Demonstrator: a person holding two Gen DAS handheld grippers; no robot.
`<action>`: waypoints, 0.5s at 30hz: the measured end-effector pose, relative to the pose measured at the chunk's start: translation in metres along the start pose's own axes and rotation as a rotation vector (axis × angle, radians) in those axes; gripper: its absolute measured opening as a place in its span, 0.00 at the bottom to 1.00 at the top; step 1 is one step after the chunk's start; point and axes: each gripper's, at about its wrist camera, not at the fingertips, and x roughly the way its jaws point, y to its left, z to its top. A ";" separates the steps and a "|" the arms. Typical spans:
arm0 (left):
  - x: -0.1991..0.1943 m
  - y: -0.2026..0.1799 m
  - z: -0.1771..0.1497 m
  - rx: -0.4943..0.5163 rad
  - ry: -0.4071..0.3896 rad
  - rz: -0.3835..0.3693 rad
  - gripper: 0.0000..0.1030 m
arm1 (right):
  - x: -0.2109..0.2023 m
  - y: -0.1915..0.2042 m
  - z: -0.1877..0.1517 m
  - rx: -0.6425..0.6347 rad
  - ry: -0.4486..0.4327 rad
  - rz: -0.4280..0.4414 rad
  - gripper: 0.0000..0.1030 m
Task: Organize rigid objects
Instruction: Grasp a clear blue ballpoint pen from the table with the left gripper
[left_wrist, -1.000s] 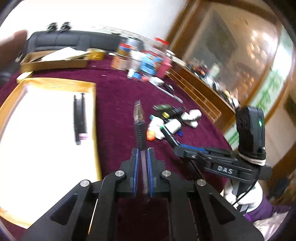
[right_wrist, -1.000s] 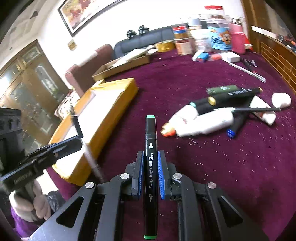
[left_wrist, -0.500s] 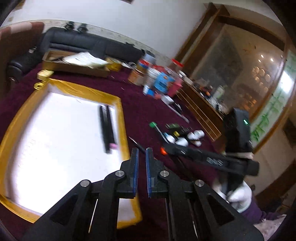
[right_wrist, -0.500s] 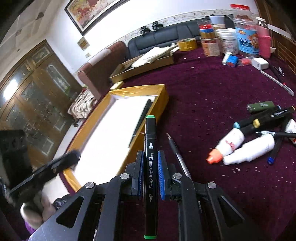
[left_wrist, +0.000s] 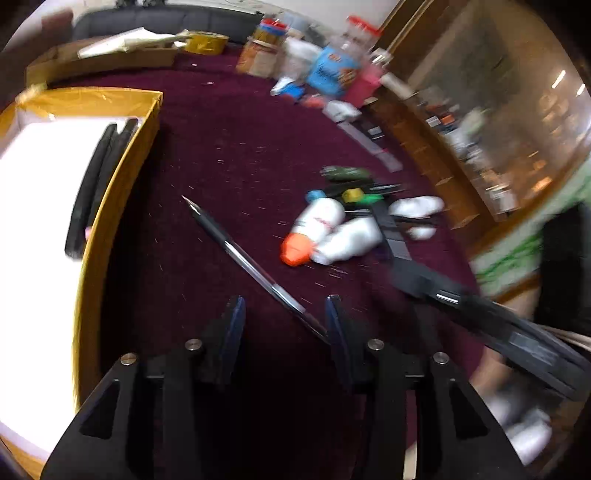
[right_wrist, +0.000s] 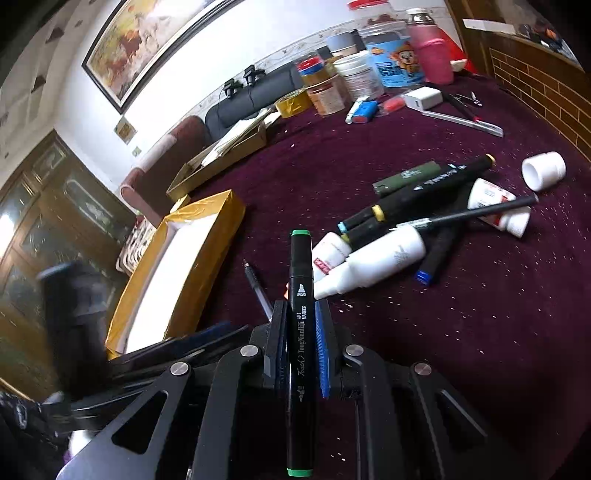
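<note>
So this looks like the sorting-into-the-box stage: right gripper (right_wrist: 300, 332) is clamped tight on a black art marker with green end caps (right_wrist: 301, 317), pointing roughly at the gold-rimmed box with the white inside (right_wrist: 177, 295). Next move, I reckon, is carrying it over the rim and laying it by the two dark pens (left_wrist: 98, 181) already in there. Left gripper (left_wrist: 282, 325) is spread wide and empty, with a slim black pen with a silver tip (left_wrist: 240, 251) lying loose on the maroon cloth (left_wrist: 240, 147) beside the box. Half a second back those jaws were nearly shut
</note>
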 end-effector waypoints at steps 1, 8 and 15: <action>0.008 -0.003 0.001 0.015 0.007 0.050 0.57 | -0.001 -0.003 0.000 0.004 -0.002 0.006 0.13; 0.009 -0.009 -0.010 0.182 -0.019 0.138 0.15 | -0.010 -0.016 -0.009 0.003 -0.002 0.021 0.13; 0.001 0.007 -0.015 0.145 -0.015 0.147 0.09 | 0.006 -0.020 -0.011 0.027 0.029 0.055 0.13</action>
